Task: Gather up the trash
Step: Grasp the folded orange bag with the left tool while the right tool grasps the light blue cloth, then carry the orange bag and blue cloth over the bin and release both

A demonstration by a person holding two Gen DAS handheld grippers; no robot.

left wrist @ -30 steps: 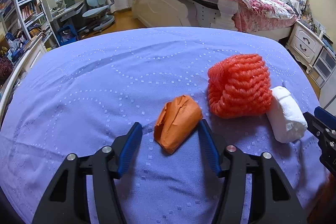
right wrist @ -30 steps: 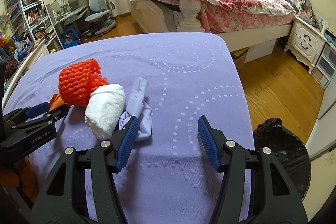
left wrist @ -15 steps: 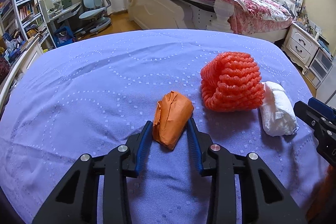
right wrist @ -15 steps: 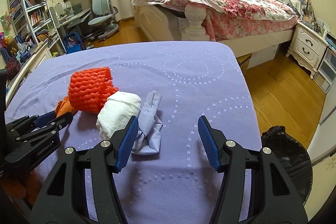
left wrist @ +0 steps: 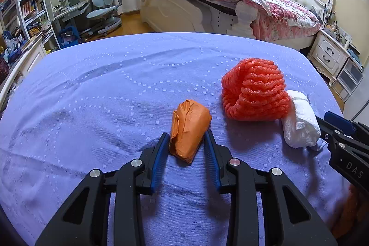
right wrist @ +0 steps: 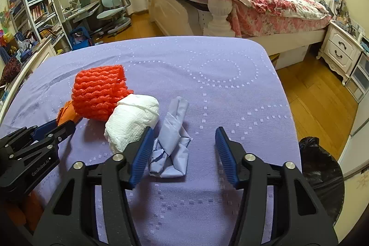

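- Purple cloth with a dotted pattern covers the table (left wrist: 92,89), and all the trash lies on it.
- The left gripper (left wrist: 186,149) has just been closing; its blue fingers (left wrist: 161,153) now press both sides of the orange wrapper (left wrist: 188,126), which rests on the table.
- To the right of the wrapper stands the red foam net (left wrist: 253,93), and the white paper ball (left wrist: 299,126) touches it.
- The right gripper (right wrist: 182,149) has just been closing too, but its fingers (right wrist: 141,151) are still apart; the crumpled pale blue paper (right wrist: 173,142) lies between them, just beside the left finger.
- A black trash bag (right wrist: 320,174) sits on the floor at the right, below the table edge.
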